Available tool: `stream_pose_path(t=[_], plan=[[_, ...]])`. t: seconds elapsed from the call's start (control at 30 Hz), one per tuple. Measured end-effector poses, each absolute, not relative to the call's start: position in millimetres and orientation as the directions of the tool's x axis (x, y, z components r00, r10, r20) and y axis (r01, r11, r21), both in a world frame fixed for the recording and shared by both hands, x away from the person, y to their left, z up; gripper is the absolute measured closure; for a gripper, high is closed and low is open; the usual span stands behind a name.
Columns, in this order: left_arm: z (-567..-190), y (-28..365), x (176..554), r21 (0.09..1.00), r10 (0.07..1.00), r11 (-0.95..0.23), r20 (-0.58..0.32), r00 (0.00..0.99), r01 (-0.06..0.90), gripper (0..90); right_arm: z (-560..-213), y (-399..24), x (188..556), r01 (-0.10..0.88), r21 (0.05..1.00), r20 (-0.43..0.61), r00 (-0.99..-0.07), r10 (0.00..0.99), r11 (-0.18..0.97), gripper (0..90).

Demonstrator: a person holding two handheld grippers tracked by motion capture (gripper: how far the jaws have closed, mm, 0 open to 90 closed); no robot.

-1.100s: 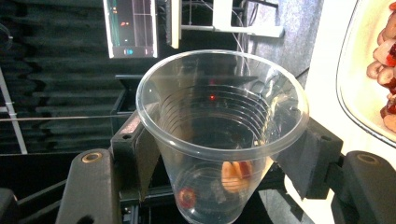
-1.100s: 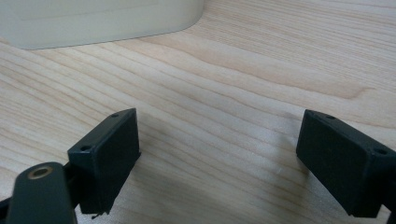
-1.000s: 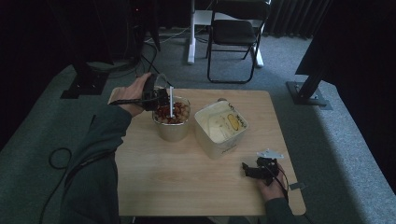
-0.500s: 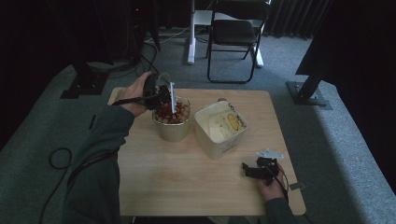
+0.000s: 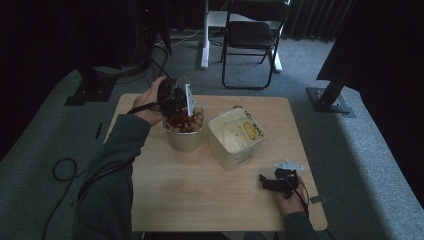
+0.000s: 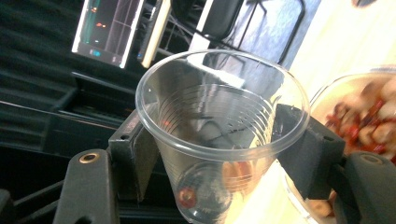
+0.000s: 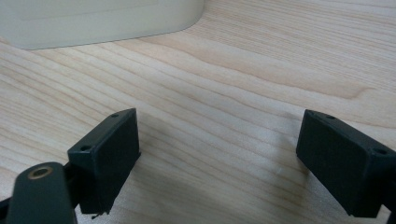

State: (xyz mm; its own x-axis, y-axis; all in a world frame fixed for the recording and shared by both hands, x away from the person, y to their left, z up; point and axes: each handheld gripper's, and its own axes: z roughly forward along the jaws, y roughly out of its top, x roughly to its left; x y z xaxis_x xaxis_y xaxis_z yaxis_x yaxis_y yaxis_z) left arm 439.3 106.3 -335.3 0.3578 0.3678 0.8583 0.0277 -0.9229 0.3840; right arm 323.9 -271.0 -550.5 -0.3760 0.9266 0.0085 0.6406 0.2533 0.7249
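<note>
My left gripper (image 6: 212, 154) is shut on a clear plastic cup (image 6: 219, 126), its jaws pressing the cup's two sides. The cup is tilted on its side, and a few red and pale pieces lie near its bottom. In the high view the left gripper (image 5: 175, 100) holds the clear plastic cup (image 5: 181, 88) over the far left rim of a round tub (image 5: 184, 137) heaped with red and tan pieces (image 5: 185, 121). The tub of pieces (image 6: 364, 121) sits just beyond the cup. My right gripper (image 5: 270, 182) rests on the table near the front right, jaws wide open (image 7: 217, 158) over bare wood.
A cream square container (image 5: 235, 150) with a yellow item inside stands right of the tub, and its wall (image 7: 93, 21) lies ahead of the right gripper. The wooden table (image 5: 200, 200) has bare room at the front. A folding chair (image 5: 252, 35) stands beyond the table.
The left hand has tipped the cup a little further over the tub's rim. The right gripper has stayed where it was.
</note>
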Motion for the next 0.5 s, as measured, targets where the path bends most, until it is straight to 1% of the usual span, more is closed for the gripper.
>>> stream_pose_path(t=[0.1,0.23,0.27,0.3,0.37,0.5], plan=[[-331.1,103.4,440.3,0.441,0.415,-0.897,0.815,0.404,0.031,33.7,-550.5,-271.0,323.9,0.64,0.725,0.008,-0.376,0.927,0.253,12.8],[-328.3,102.7,440.3,0.472,0.44,-0.881,0.793,0.422,0.033,33.6,-550.6,-271.0,323.9,0.64,0.725,0.008,-0.376,0.927,0.253,12.8],[-323.5,102.9,440.3,0.541,0.499,-0.84,0.741,0.45,0.039,33.6,-550.5,-271.0,323.9,0.641,0.725,0.008,-0.376,0.927,0.253,12.9],[-321.7,102.9,440.4,0.568,0.521,-0.822,0.719,0.46,0.042,33.6,-550.6,-271.0,323.9,0.64,0.725,0.008,-0.376,0.927,0.254,12.8],[-318.6,102.6,440.2,0.614,0.558,-0.788,0.676,0.482,0.051,33.6,-550.5,-271.0,323.9,0.64,0.725,0.008,-0.376,0.927,0.254,12.9],[-314.0,98.7,440.2,0.678,0.598,-0.733,0.605,0.527,0.054,33.6,-550.6,-271.0,323.9,0.641,0.725,0.008,-0.376,0.927,0.254,12.9]])
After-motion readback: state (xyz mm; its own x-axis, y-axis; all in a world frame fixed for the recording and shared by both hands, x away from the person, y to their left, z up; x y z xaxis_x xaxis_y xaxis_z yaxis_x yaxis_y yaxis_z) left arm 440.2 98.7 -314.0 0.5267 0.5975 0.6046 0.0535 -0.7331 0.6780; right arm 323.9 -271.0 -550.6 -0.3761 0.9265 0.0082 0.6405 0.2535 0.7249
